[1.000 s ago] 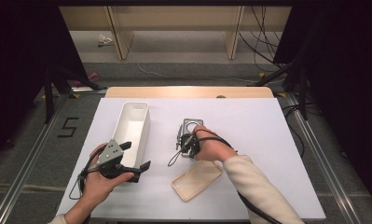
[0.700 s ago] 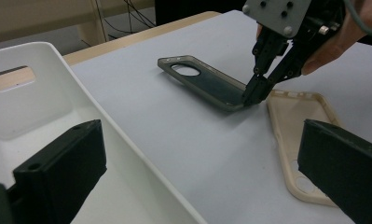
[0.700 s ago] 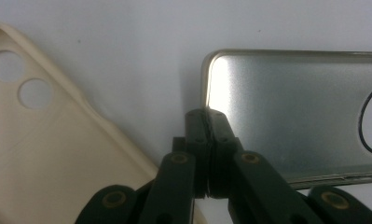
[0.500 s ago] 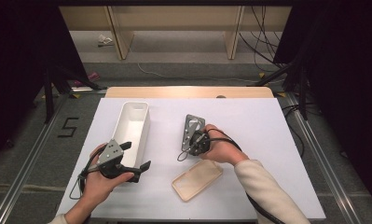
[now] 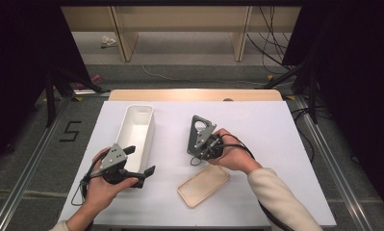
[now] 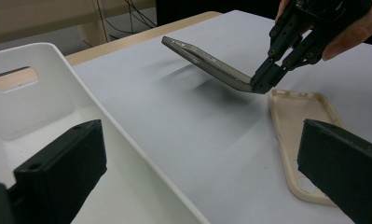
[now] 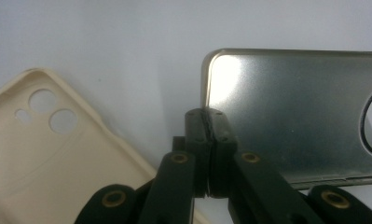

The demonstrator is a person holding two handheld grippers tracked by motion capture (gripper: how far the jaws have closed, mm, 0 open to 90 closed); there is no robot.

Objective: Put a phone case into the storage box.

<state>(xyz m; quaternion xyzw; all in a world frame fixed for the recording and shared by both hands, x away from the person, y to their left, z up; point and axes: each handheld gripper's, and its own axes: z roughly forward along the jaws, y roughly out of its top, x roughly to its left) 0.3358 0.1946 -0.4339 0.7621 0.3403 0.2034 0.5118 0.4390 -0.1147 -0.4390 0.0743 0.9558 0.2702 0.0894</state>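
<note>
Right fingers (image 7: pixel 210 140): pinching the phone (image 6: pixel 207 63) at frame centre, lifting it off the counter (image 5: pixel 276 139).
Left fingers (image 6: pixel 197 177): standing apart, straddling the bin (image 5: pixel 139 130) wall.
Case (image 5: pixel 203 185): lying lower centre.

White bin (image 5: pixel 137 131) at left, beige case (image 5: pixel 203 185) near edge, bare table (image 5: pixel 271 134) right.

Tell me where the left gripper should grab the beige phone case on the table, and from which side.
Grip the beige phone case by one long side wall, coming down from above with the left gripper. It lies flat, open side up, so only its thin raised rim gives the jaws something to pinch; the nearer long edge probably suits best.
</note>
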